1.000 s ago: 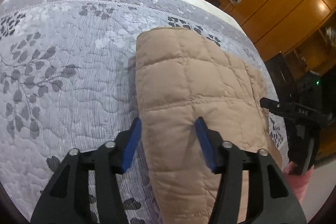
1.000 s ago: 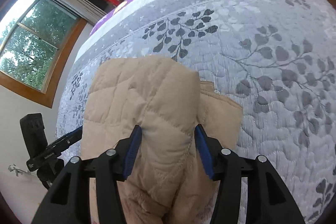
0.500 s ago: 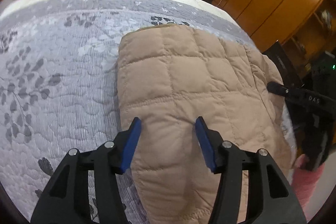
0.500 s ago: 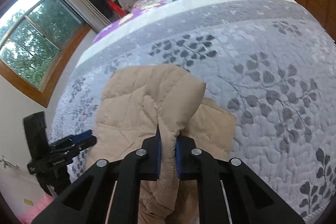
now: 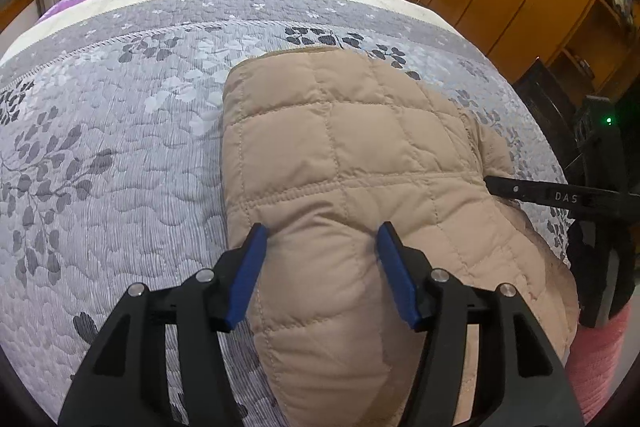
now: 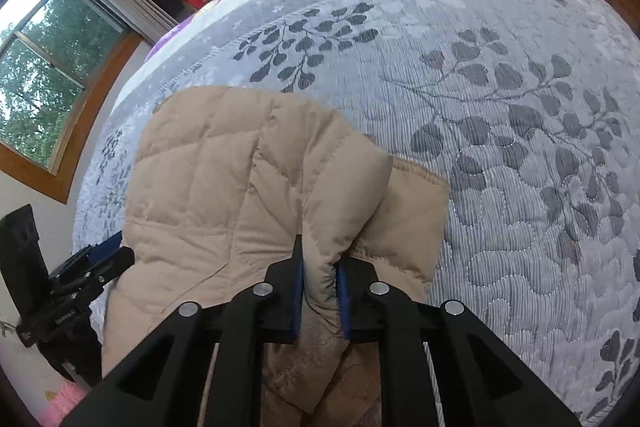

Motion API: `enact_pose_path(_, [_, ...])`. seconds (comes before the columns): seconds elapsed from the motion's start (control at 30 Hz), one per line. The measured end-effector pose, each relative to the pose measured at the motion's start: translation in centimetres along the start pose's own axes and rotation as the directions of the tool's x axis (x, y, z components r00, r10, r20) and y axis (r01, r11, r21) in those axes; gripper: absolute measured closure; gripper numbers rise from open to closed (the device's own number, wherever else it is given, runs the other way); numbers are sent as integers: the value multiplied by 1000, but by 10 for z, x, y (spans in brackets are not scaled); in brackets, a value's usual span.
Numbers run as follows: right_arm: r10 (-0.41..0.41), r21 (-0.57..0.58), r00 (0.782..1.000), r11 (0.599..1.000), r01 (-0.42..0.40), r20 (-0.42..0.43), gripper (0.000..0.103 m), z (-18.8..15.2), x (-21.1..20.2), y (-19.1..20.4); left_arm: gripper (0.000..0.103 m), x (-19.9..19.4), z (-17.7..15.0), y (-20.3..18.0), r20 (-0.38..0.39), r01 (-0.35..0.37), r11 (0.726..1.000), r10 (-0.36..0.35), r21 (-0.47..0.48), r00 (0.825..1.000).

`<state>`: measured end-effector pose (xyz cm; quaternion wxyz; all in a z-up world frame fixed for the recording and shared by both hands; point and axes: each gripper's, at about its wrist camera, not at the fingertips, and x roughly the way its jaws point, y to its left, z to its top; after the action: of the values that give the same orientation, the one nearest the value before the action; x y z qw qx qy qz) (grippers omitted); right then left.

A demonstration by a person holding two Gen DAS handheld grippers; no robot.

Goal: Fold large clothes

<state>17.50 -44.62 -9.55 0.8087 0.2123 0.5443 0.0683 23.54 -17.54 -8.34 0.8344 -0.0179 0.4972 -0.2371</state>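
Tan quilted jacket (image 5: 352, 163) lies partly folded on the grey bedspread (image 5: 120, 155) at the bed's near edge. Left gripper (image 5: 320, 263) spread wide, straddling a puffy fold. Right gripper (image 6: 320, 275) clenched on a padded ridge. Likely soft, bulky, springy, slippery shell: grip at seams or edges.

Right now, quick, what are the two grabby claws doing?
Left gripper: open, fingers either side of the puffy tan quilted jacket.
Right gripper: shut on the jacket's fold.
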Motion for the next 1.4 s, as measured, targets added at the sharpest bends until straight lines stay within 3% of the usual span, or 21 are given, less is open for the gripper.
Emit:
enact_pose_path(0.13, [-47, -28, 998, 998, 49, 47, 78, -5, -22, 8, 46, -18, -3, 0, 12, -12, 1000, 12, 1, 1000])
enact_pose_path(0.23, [-104, -70, 989, 991, 112, 104, 76, -14, -47, 22, 46, -40, -10, -4, 61, -57, 998, 55, 32, 997])
enact_pose_path(0.43, [-53, -169, 989, 983, 76, 138, 76, -48, -84, 55, 48, -72, -35, -9, 81, -68, 997, 64, 46, 995])
enact_pose_path(0.5, [-15, -198, 993, 979, 38, 118, 76, -62, -86, 65, 56, -78, -44, -8, 78, -52, 998, 49, 33, 996])
enact_pose_path(0.57, [-2, -206, 994, 978, 24, 105, 76, -73, -86, 69, 76, -86, -51, -8, 75, -13, 1000, 12, 22, 997])
enact_pose_path(0.63, [3, -201, 995, 980, 17, 98, 76, -80, -85, 69, 86, -93, -54, -13, 79, 41, 999, -43, 26, 996])
enact_pose_path(0.7, [22, -198, 996, 980, -4, 89, 76, -87, -81, 69, 88, -97, -57, -24, 92, 68, 996, -72, 53, 993])
enact_pose_path(0.83, [-1, -200, 997, 980, 17, 80, 76, -100, -71, 69, 92, -83, -62, -44, 53, 100, 989, -107, 109, 993])
enact_pose_path(0.93, [-13, -190, 998, 981, 25, 63, 80, -103, -60, 64, 94, -53, -69, -49, -6, 73, 988, -73, 135, 997])
enact_pose_path(1.17, [-7, -163, 1000, 987, 10, 20, 83, -107, -35, 50, 97, -32, -77, -44, -24, 39, 985, -36, 168, 999])
enact_pose_path(1.4, [-57, -187, 998, 980, 61, 25, 83, -112, -24, 53, 97, -18, -79, -38, -37, 36, 985, -30, 166, 999])
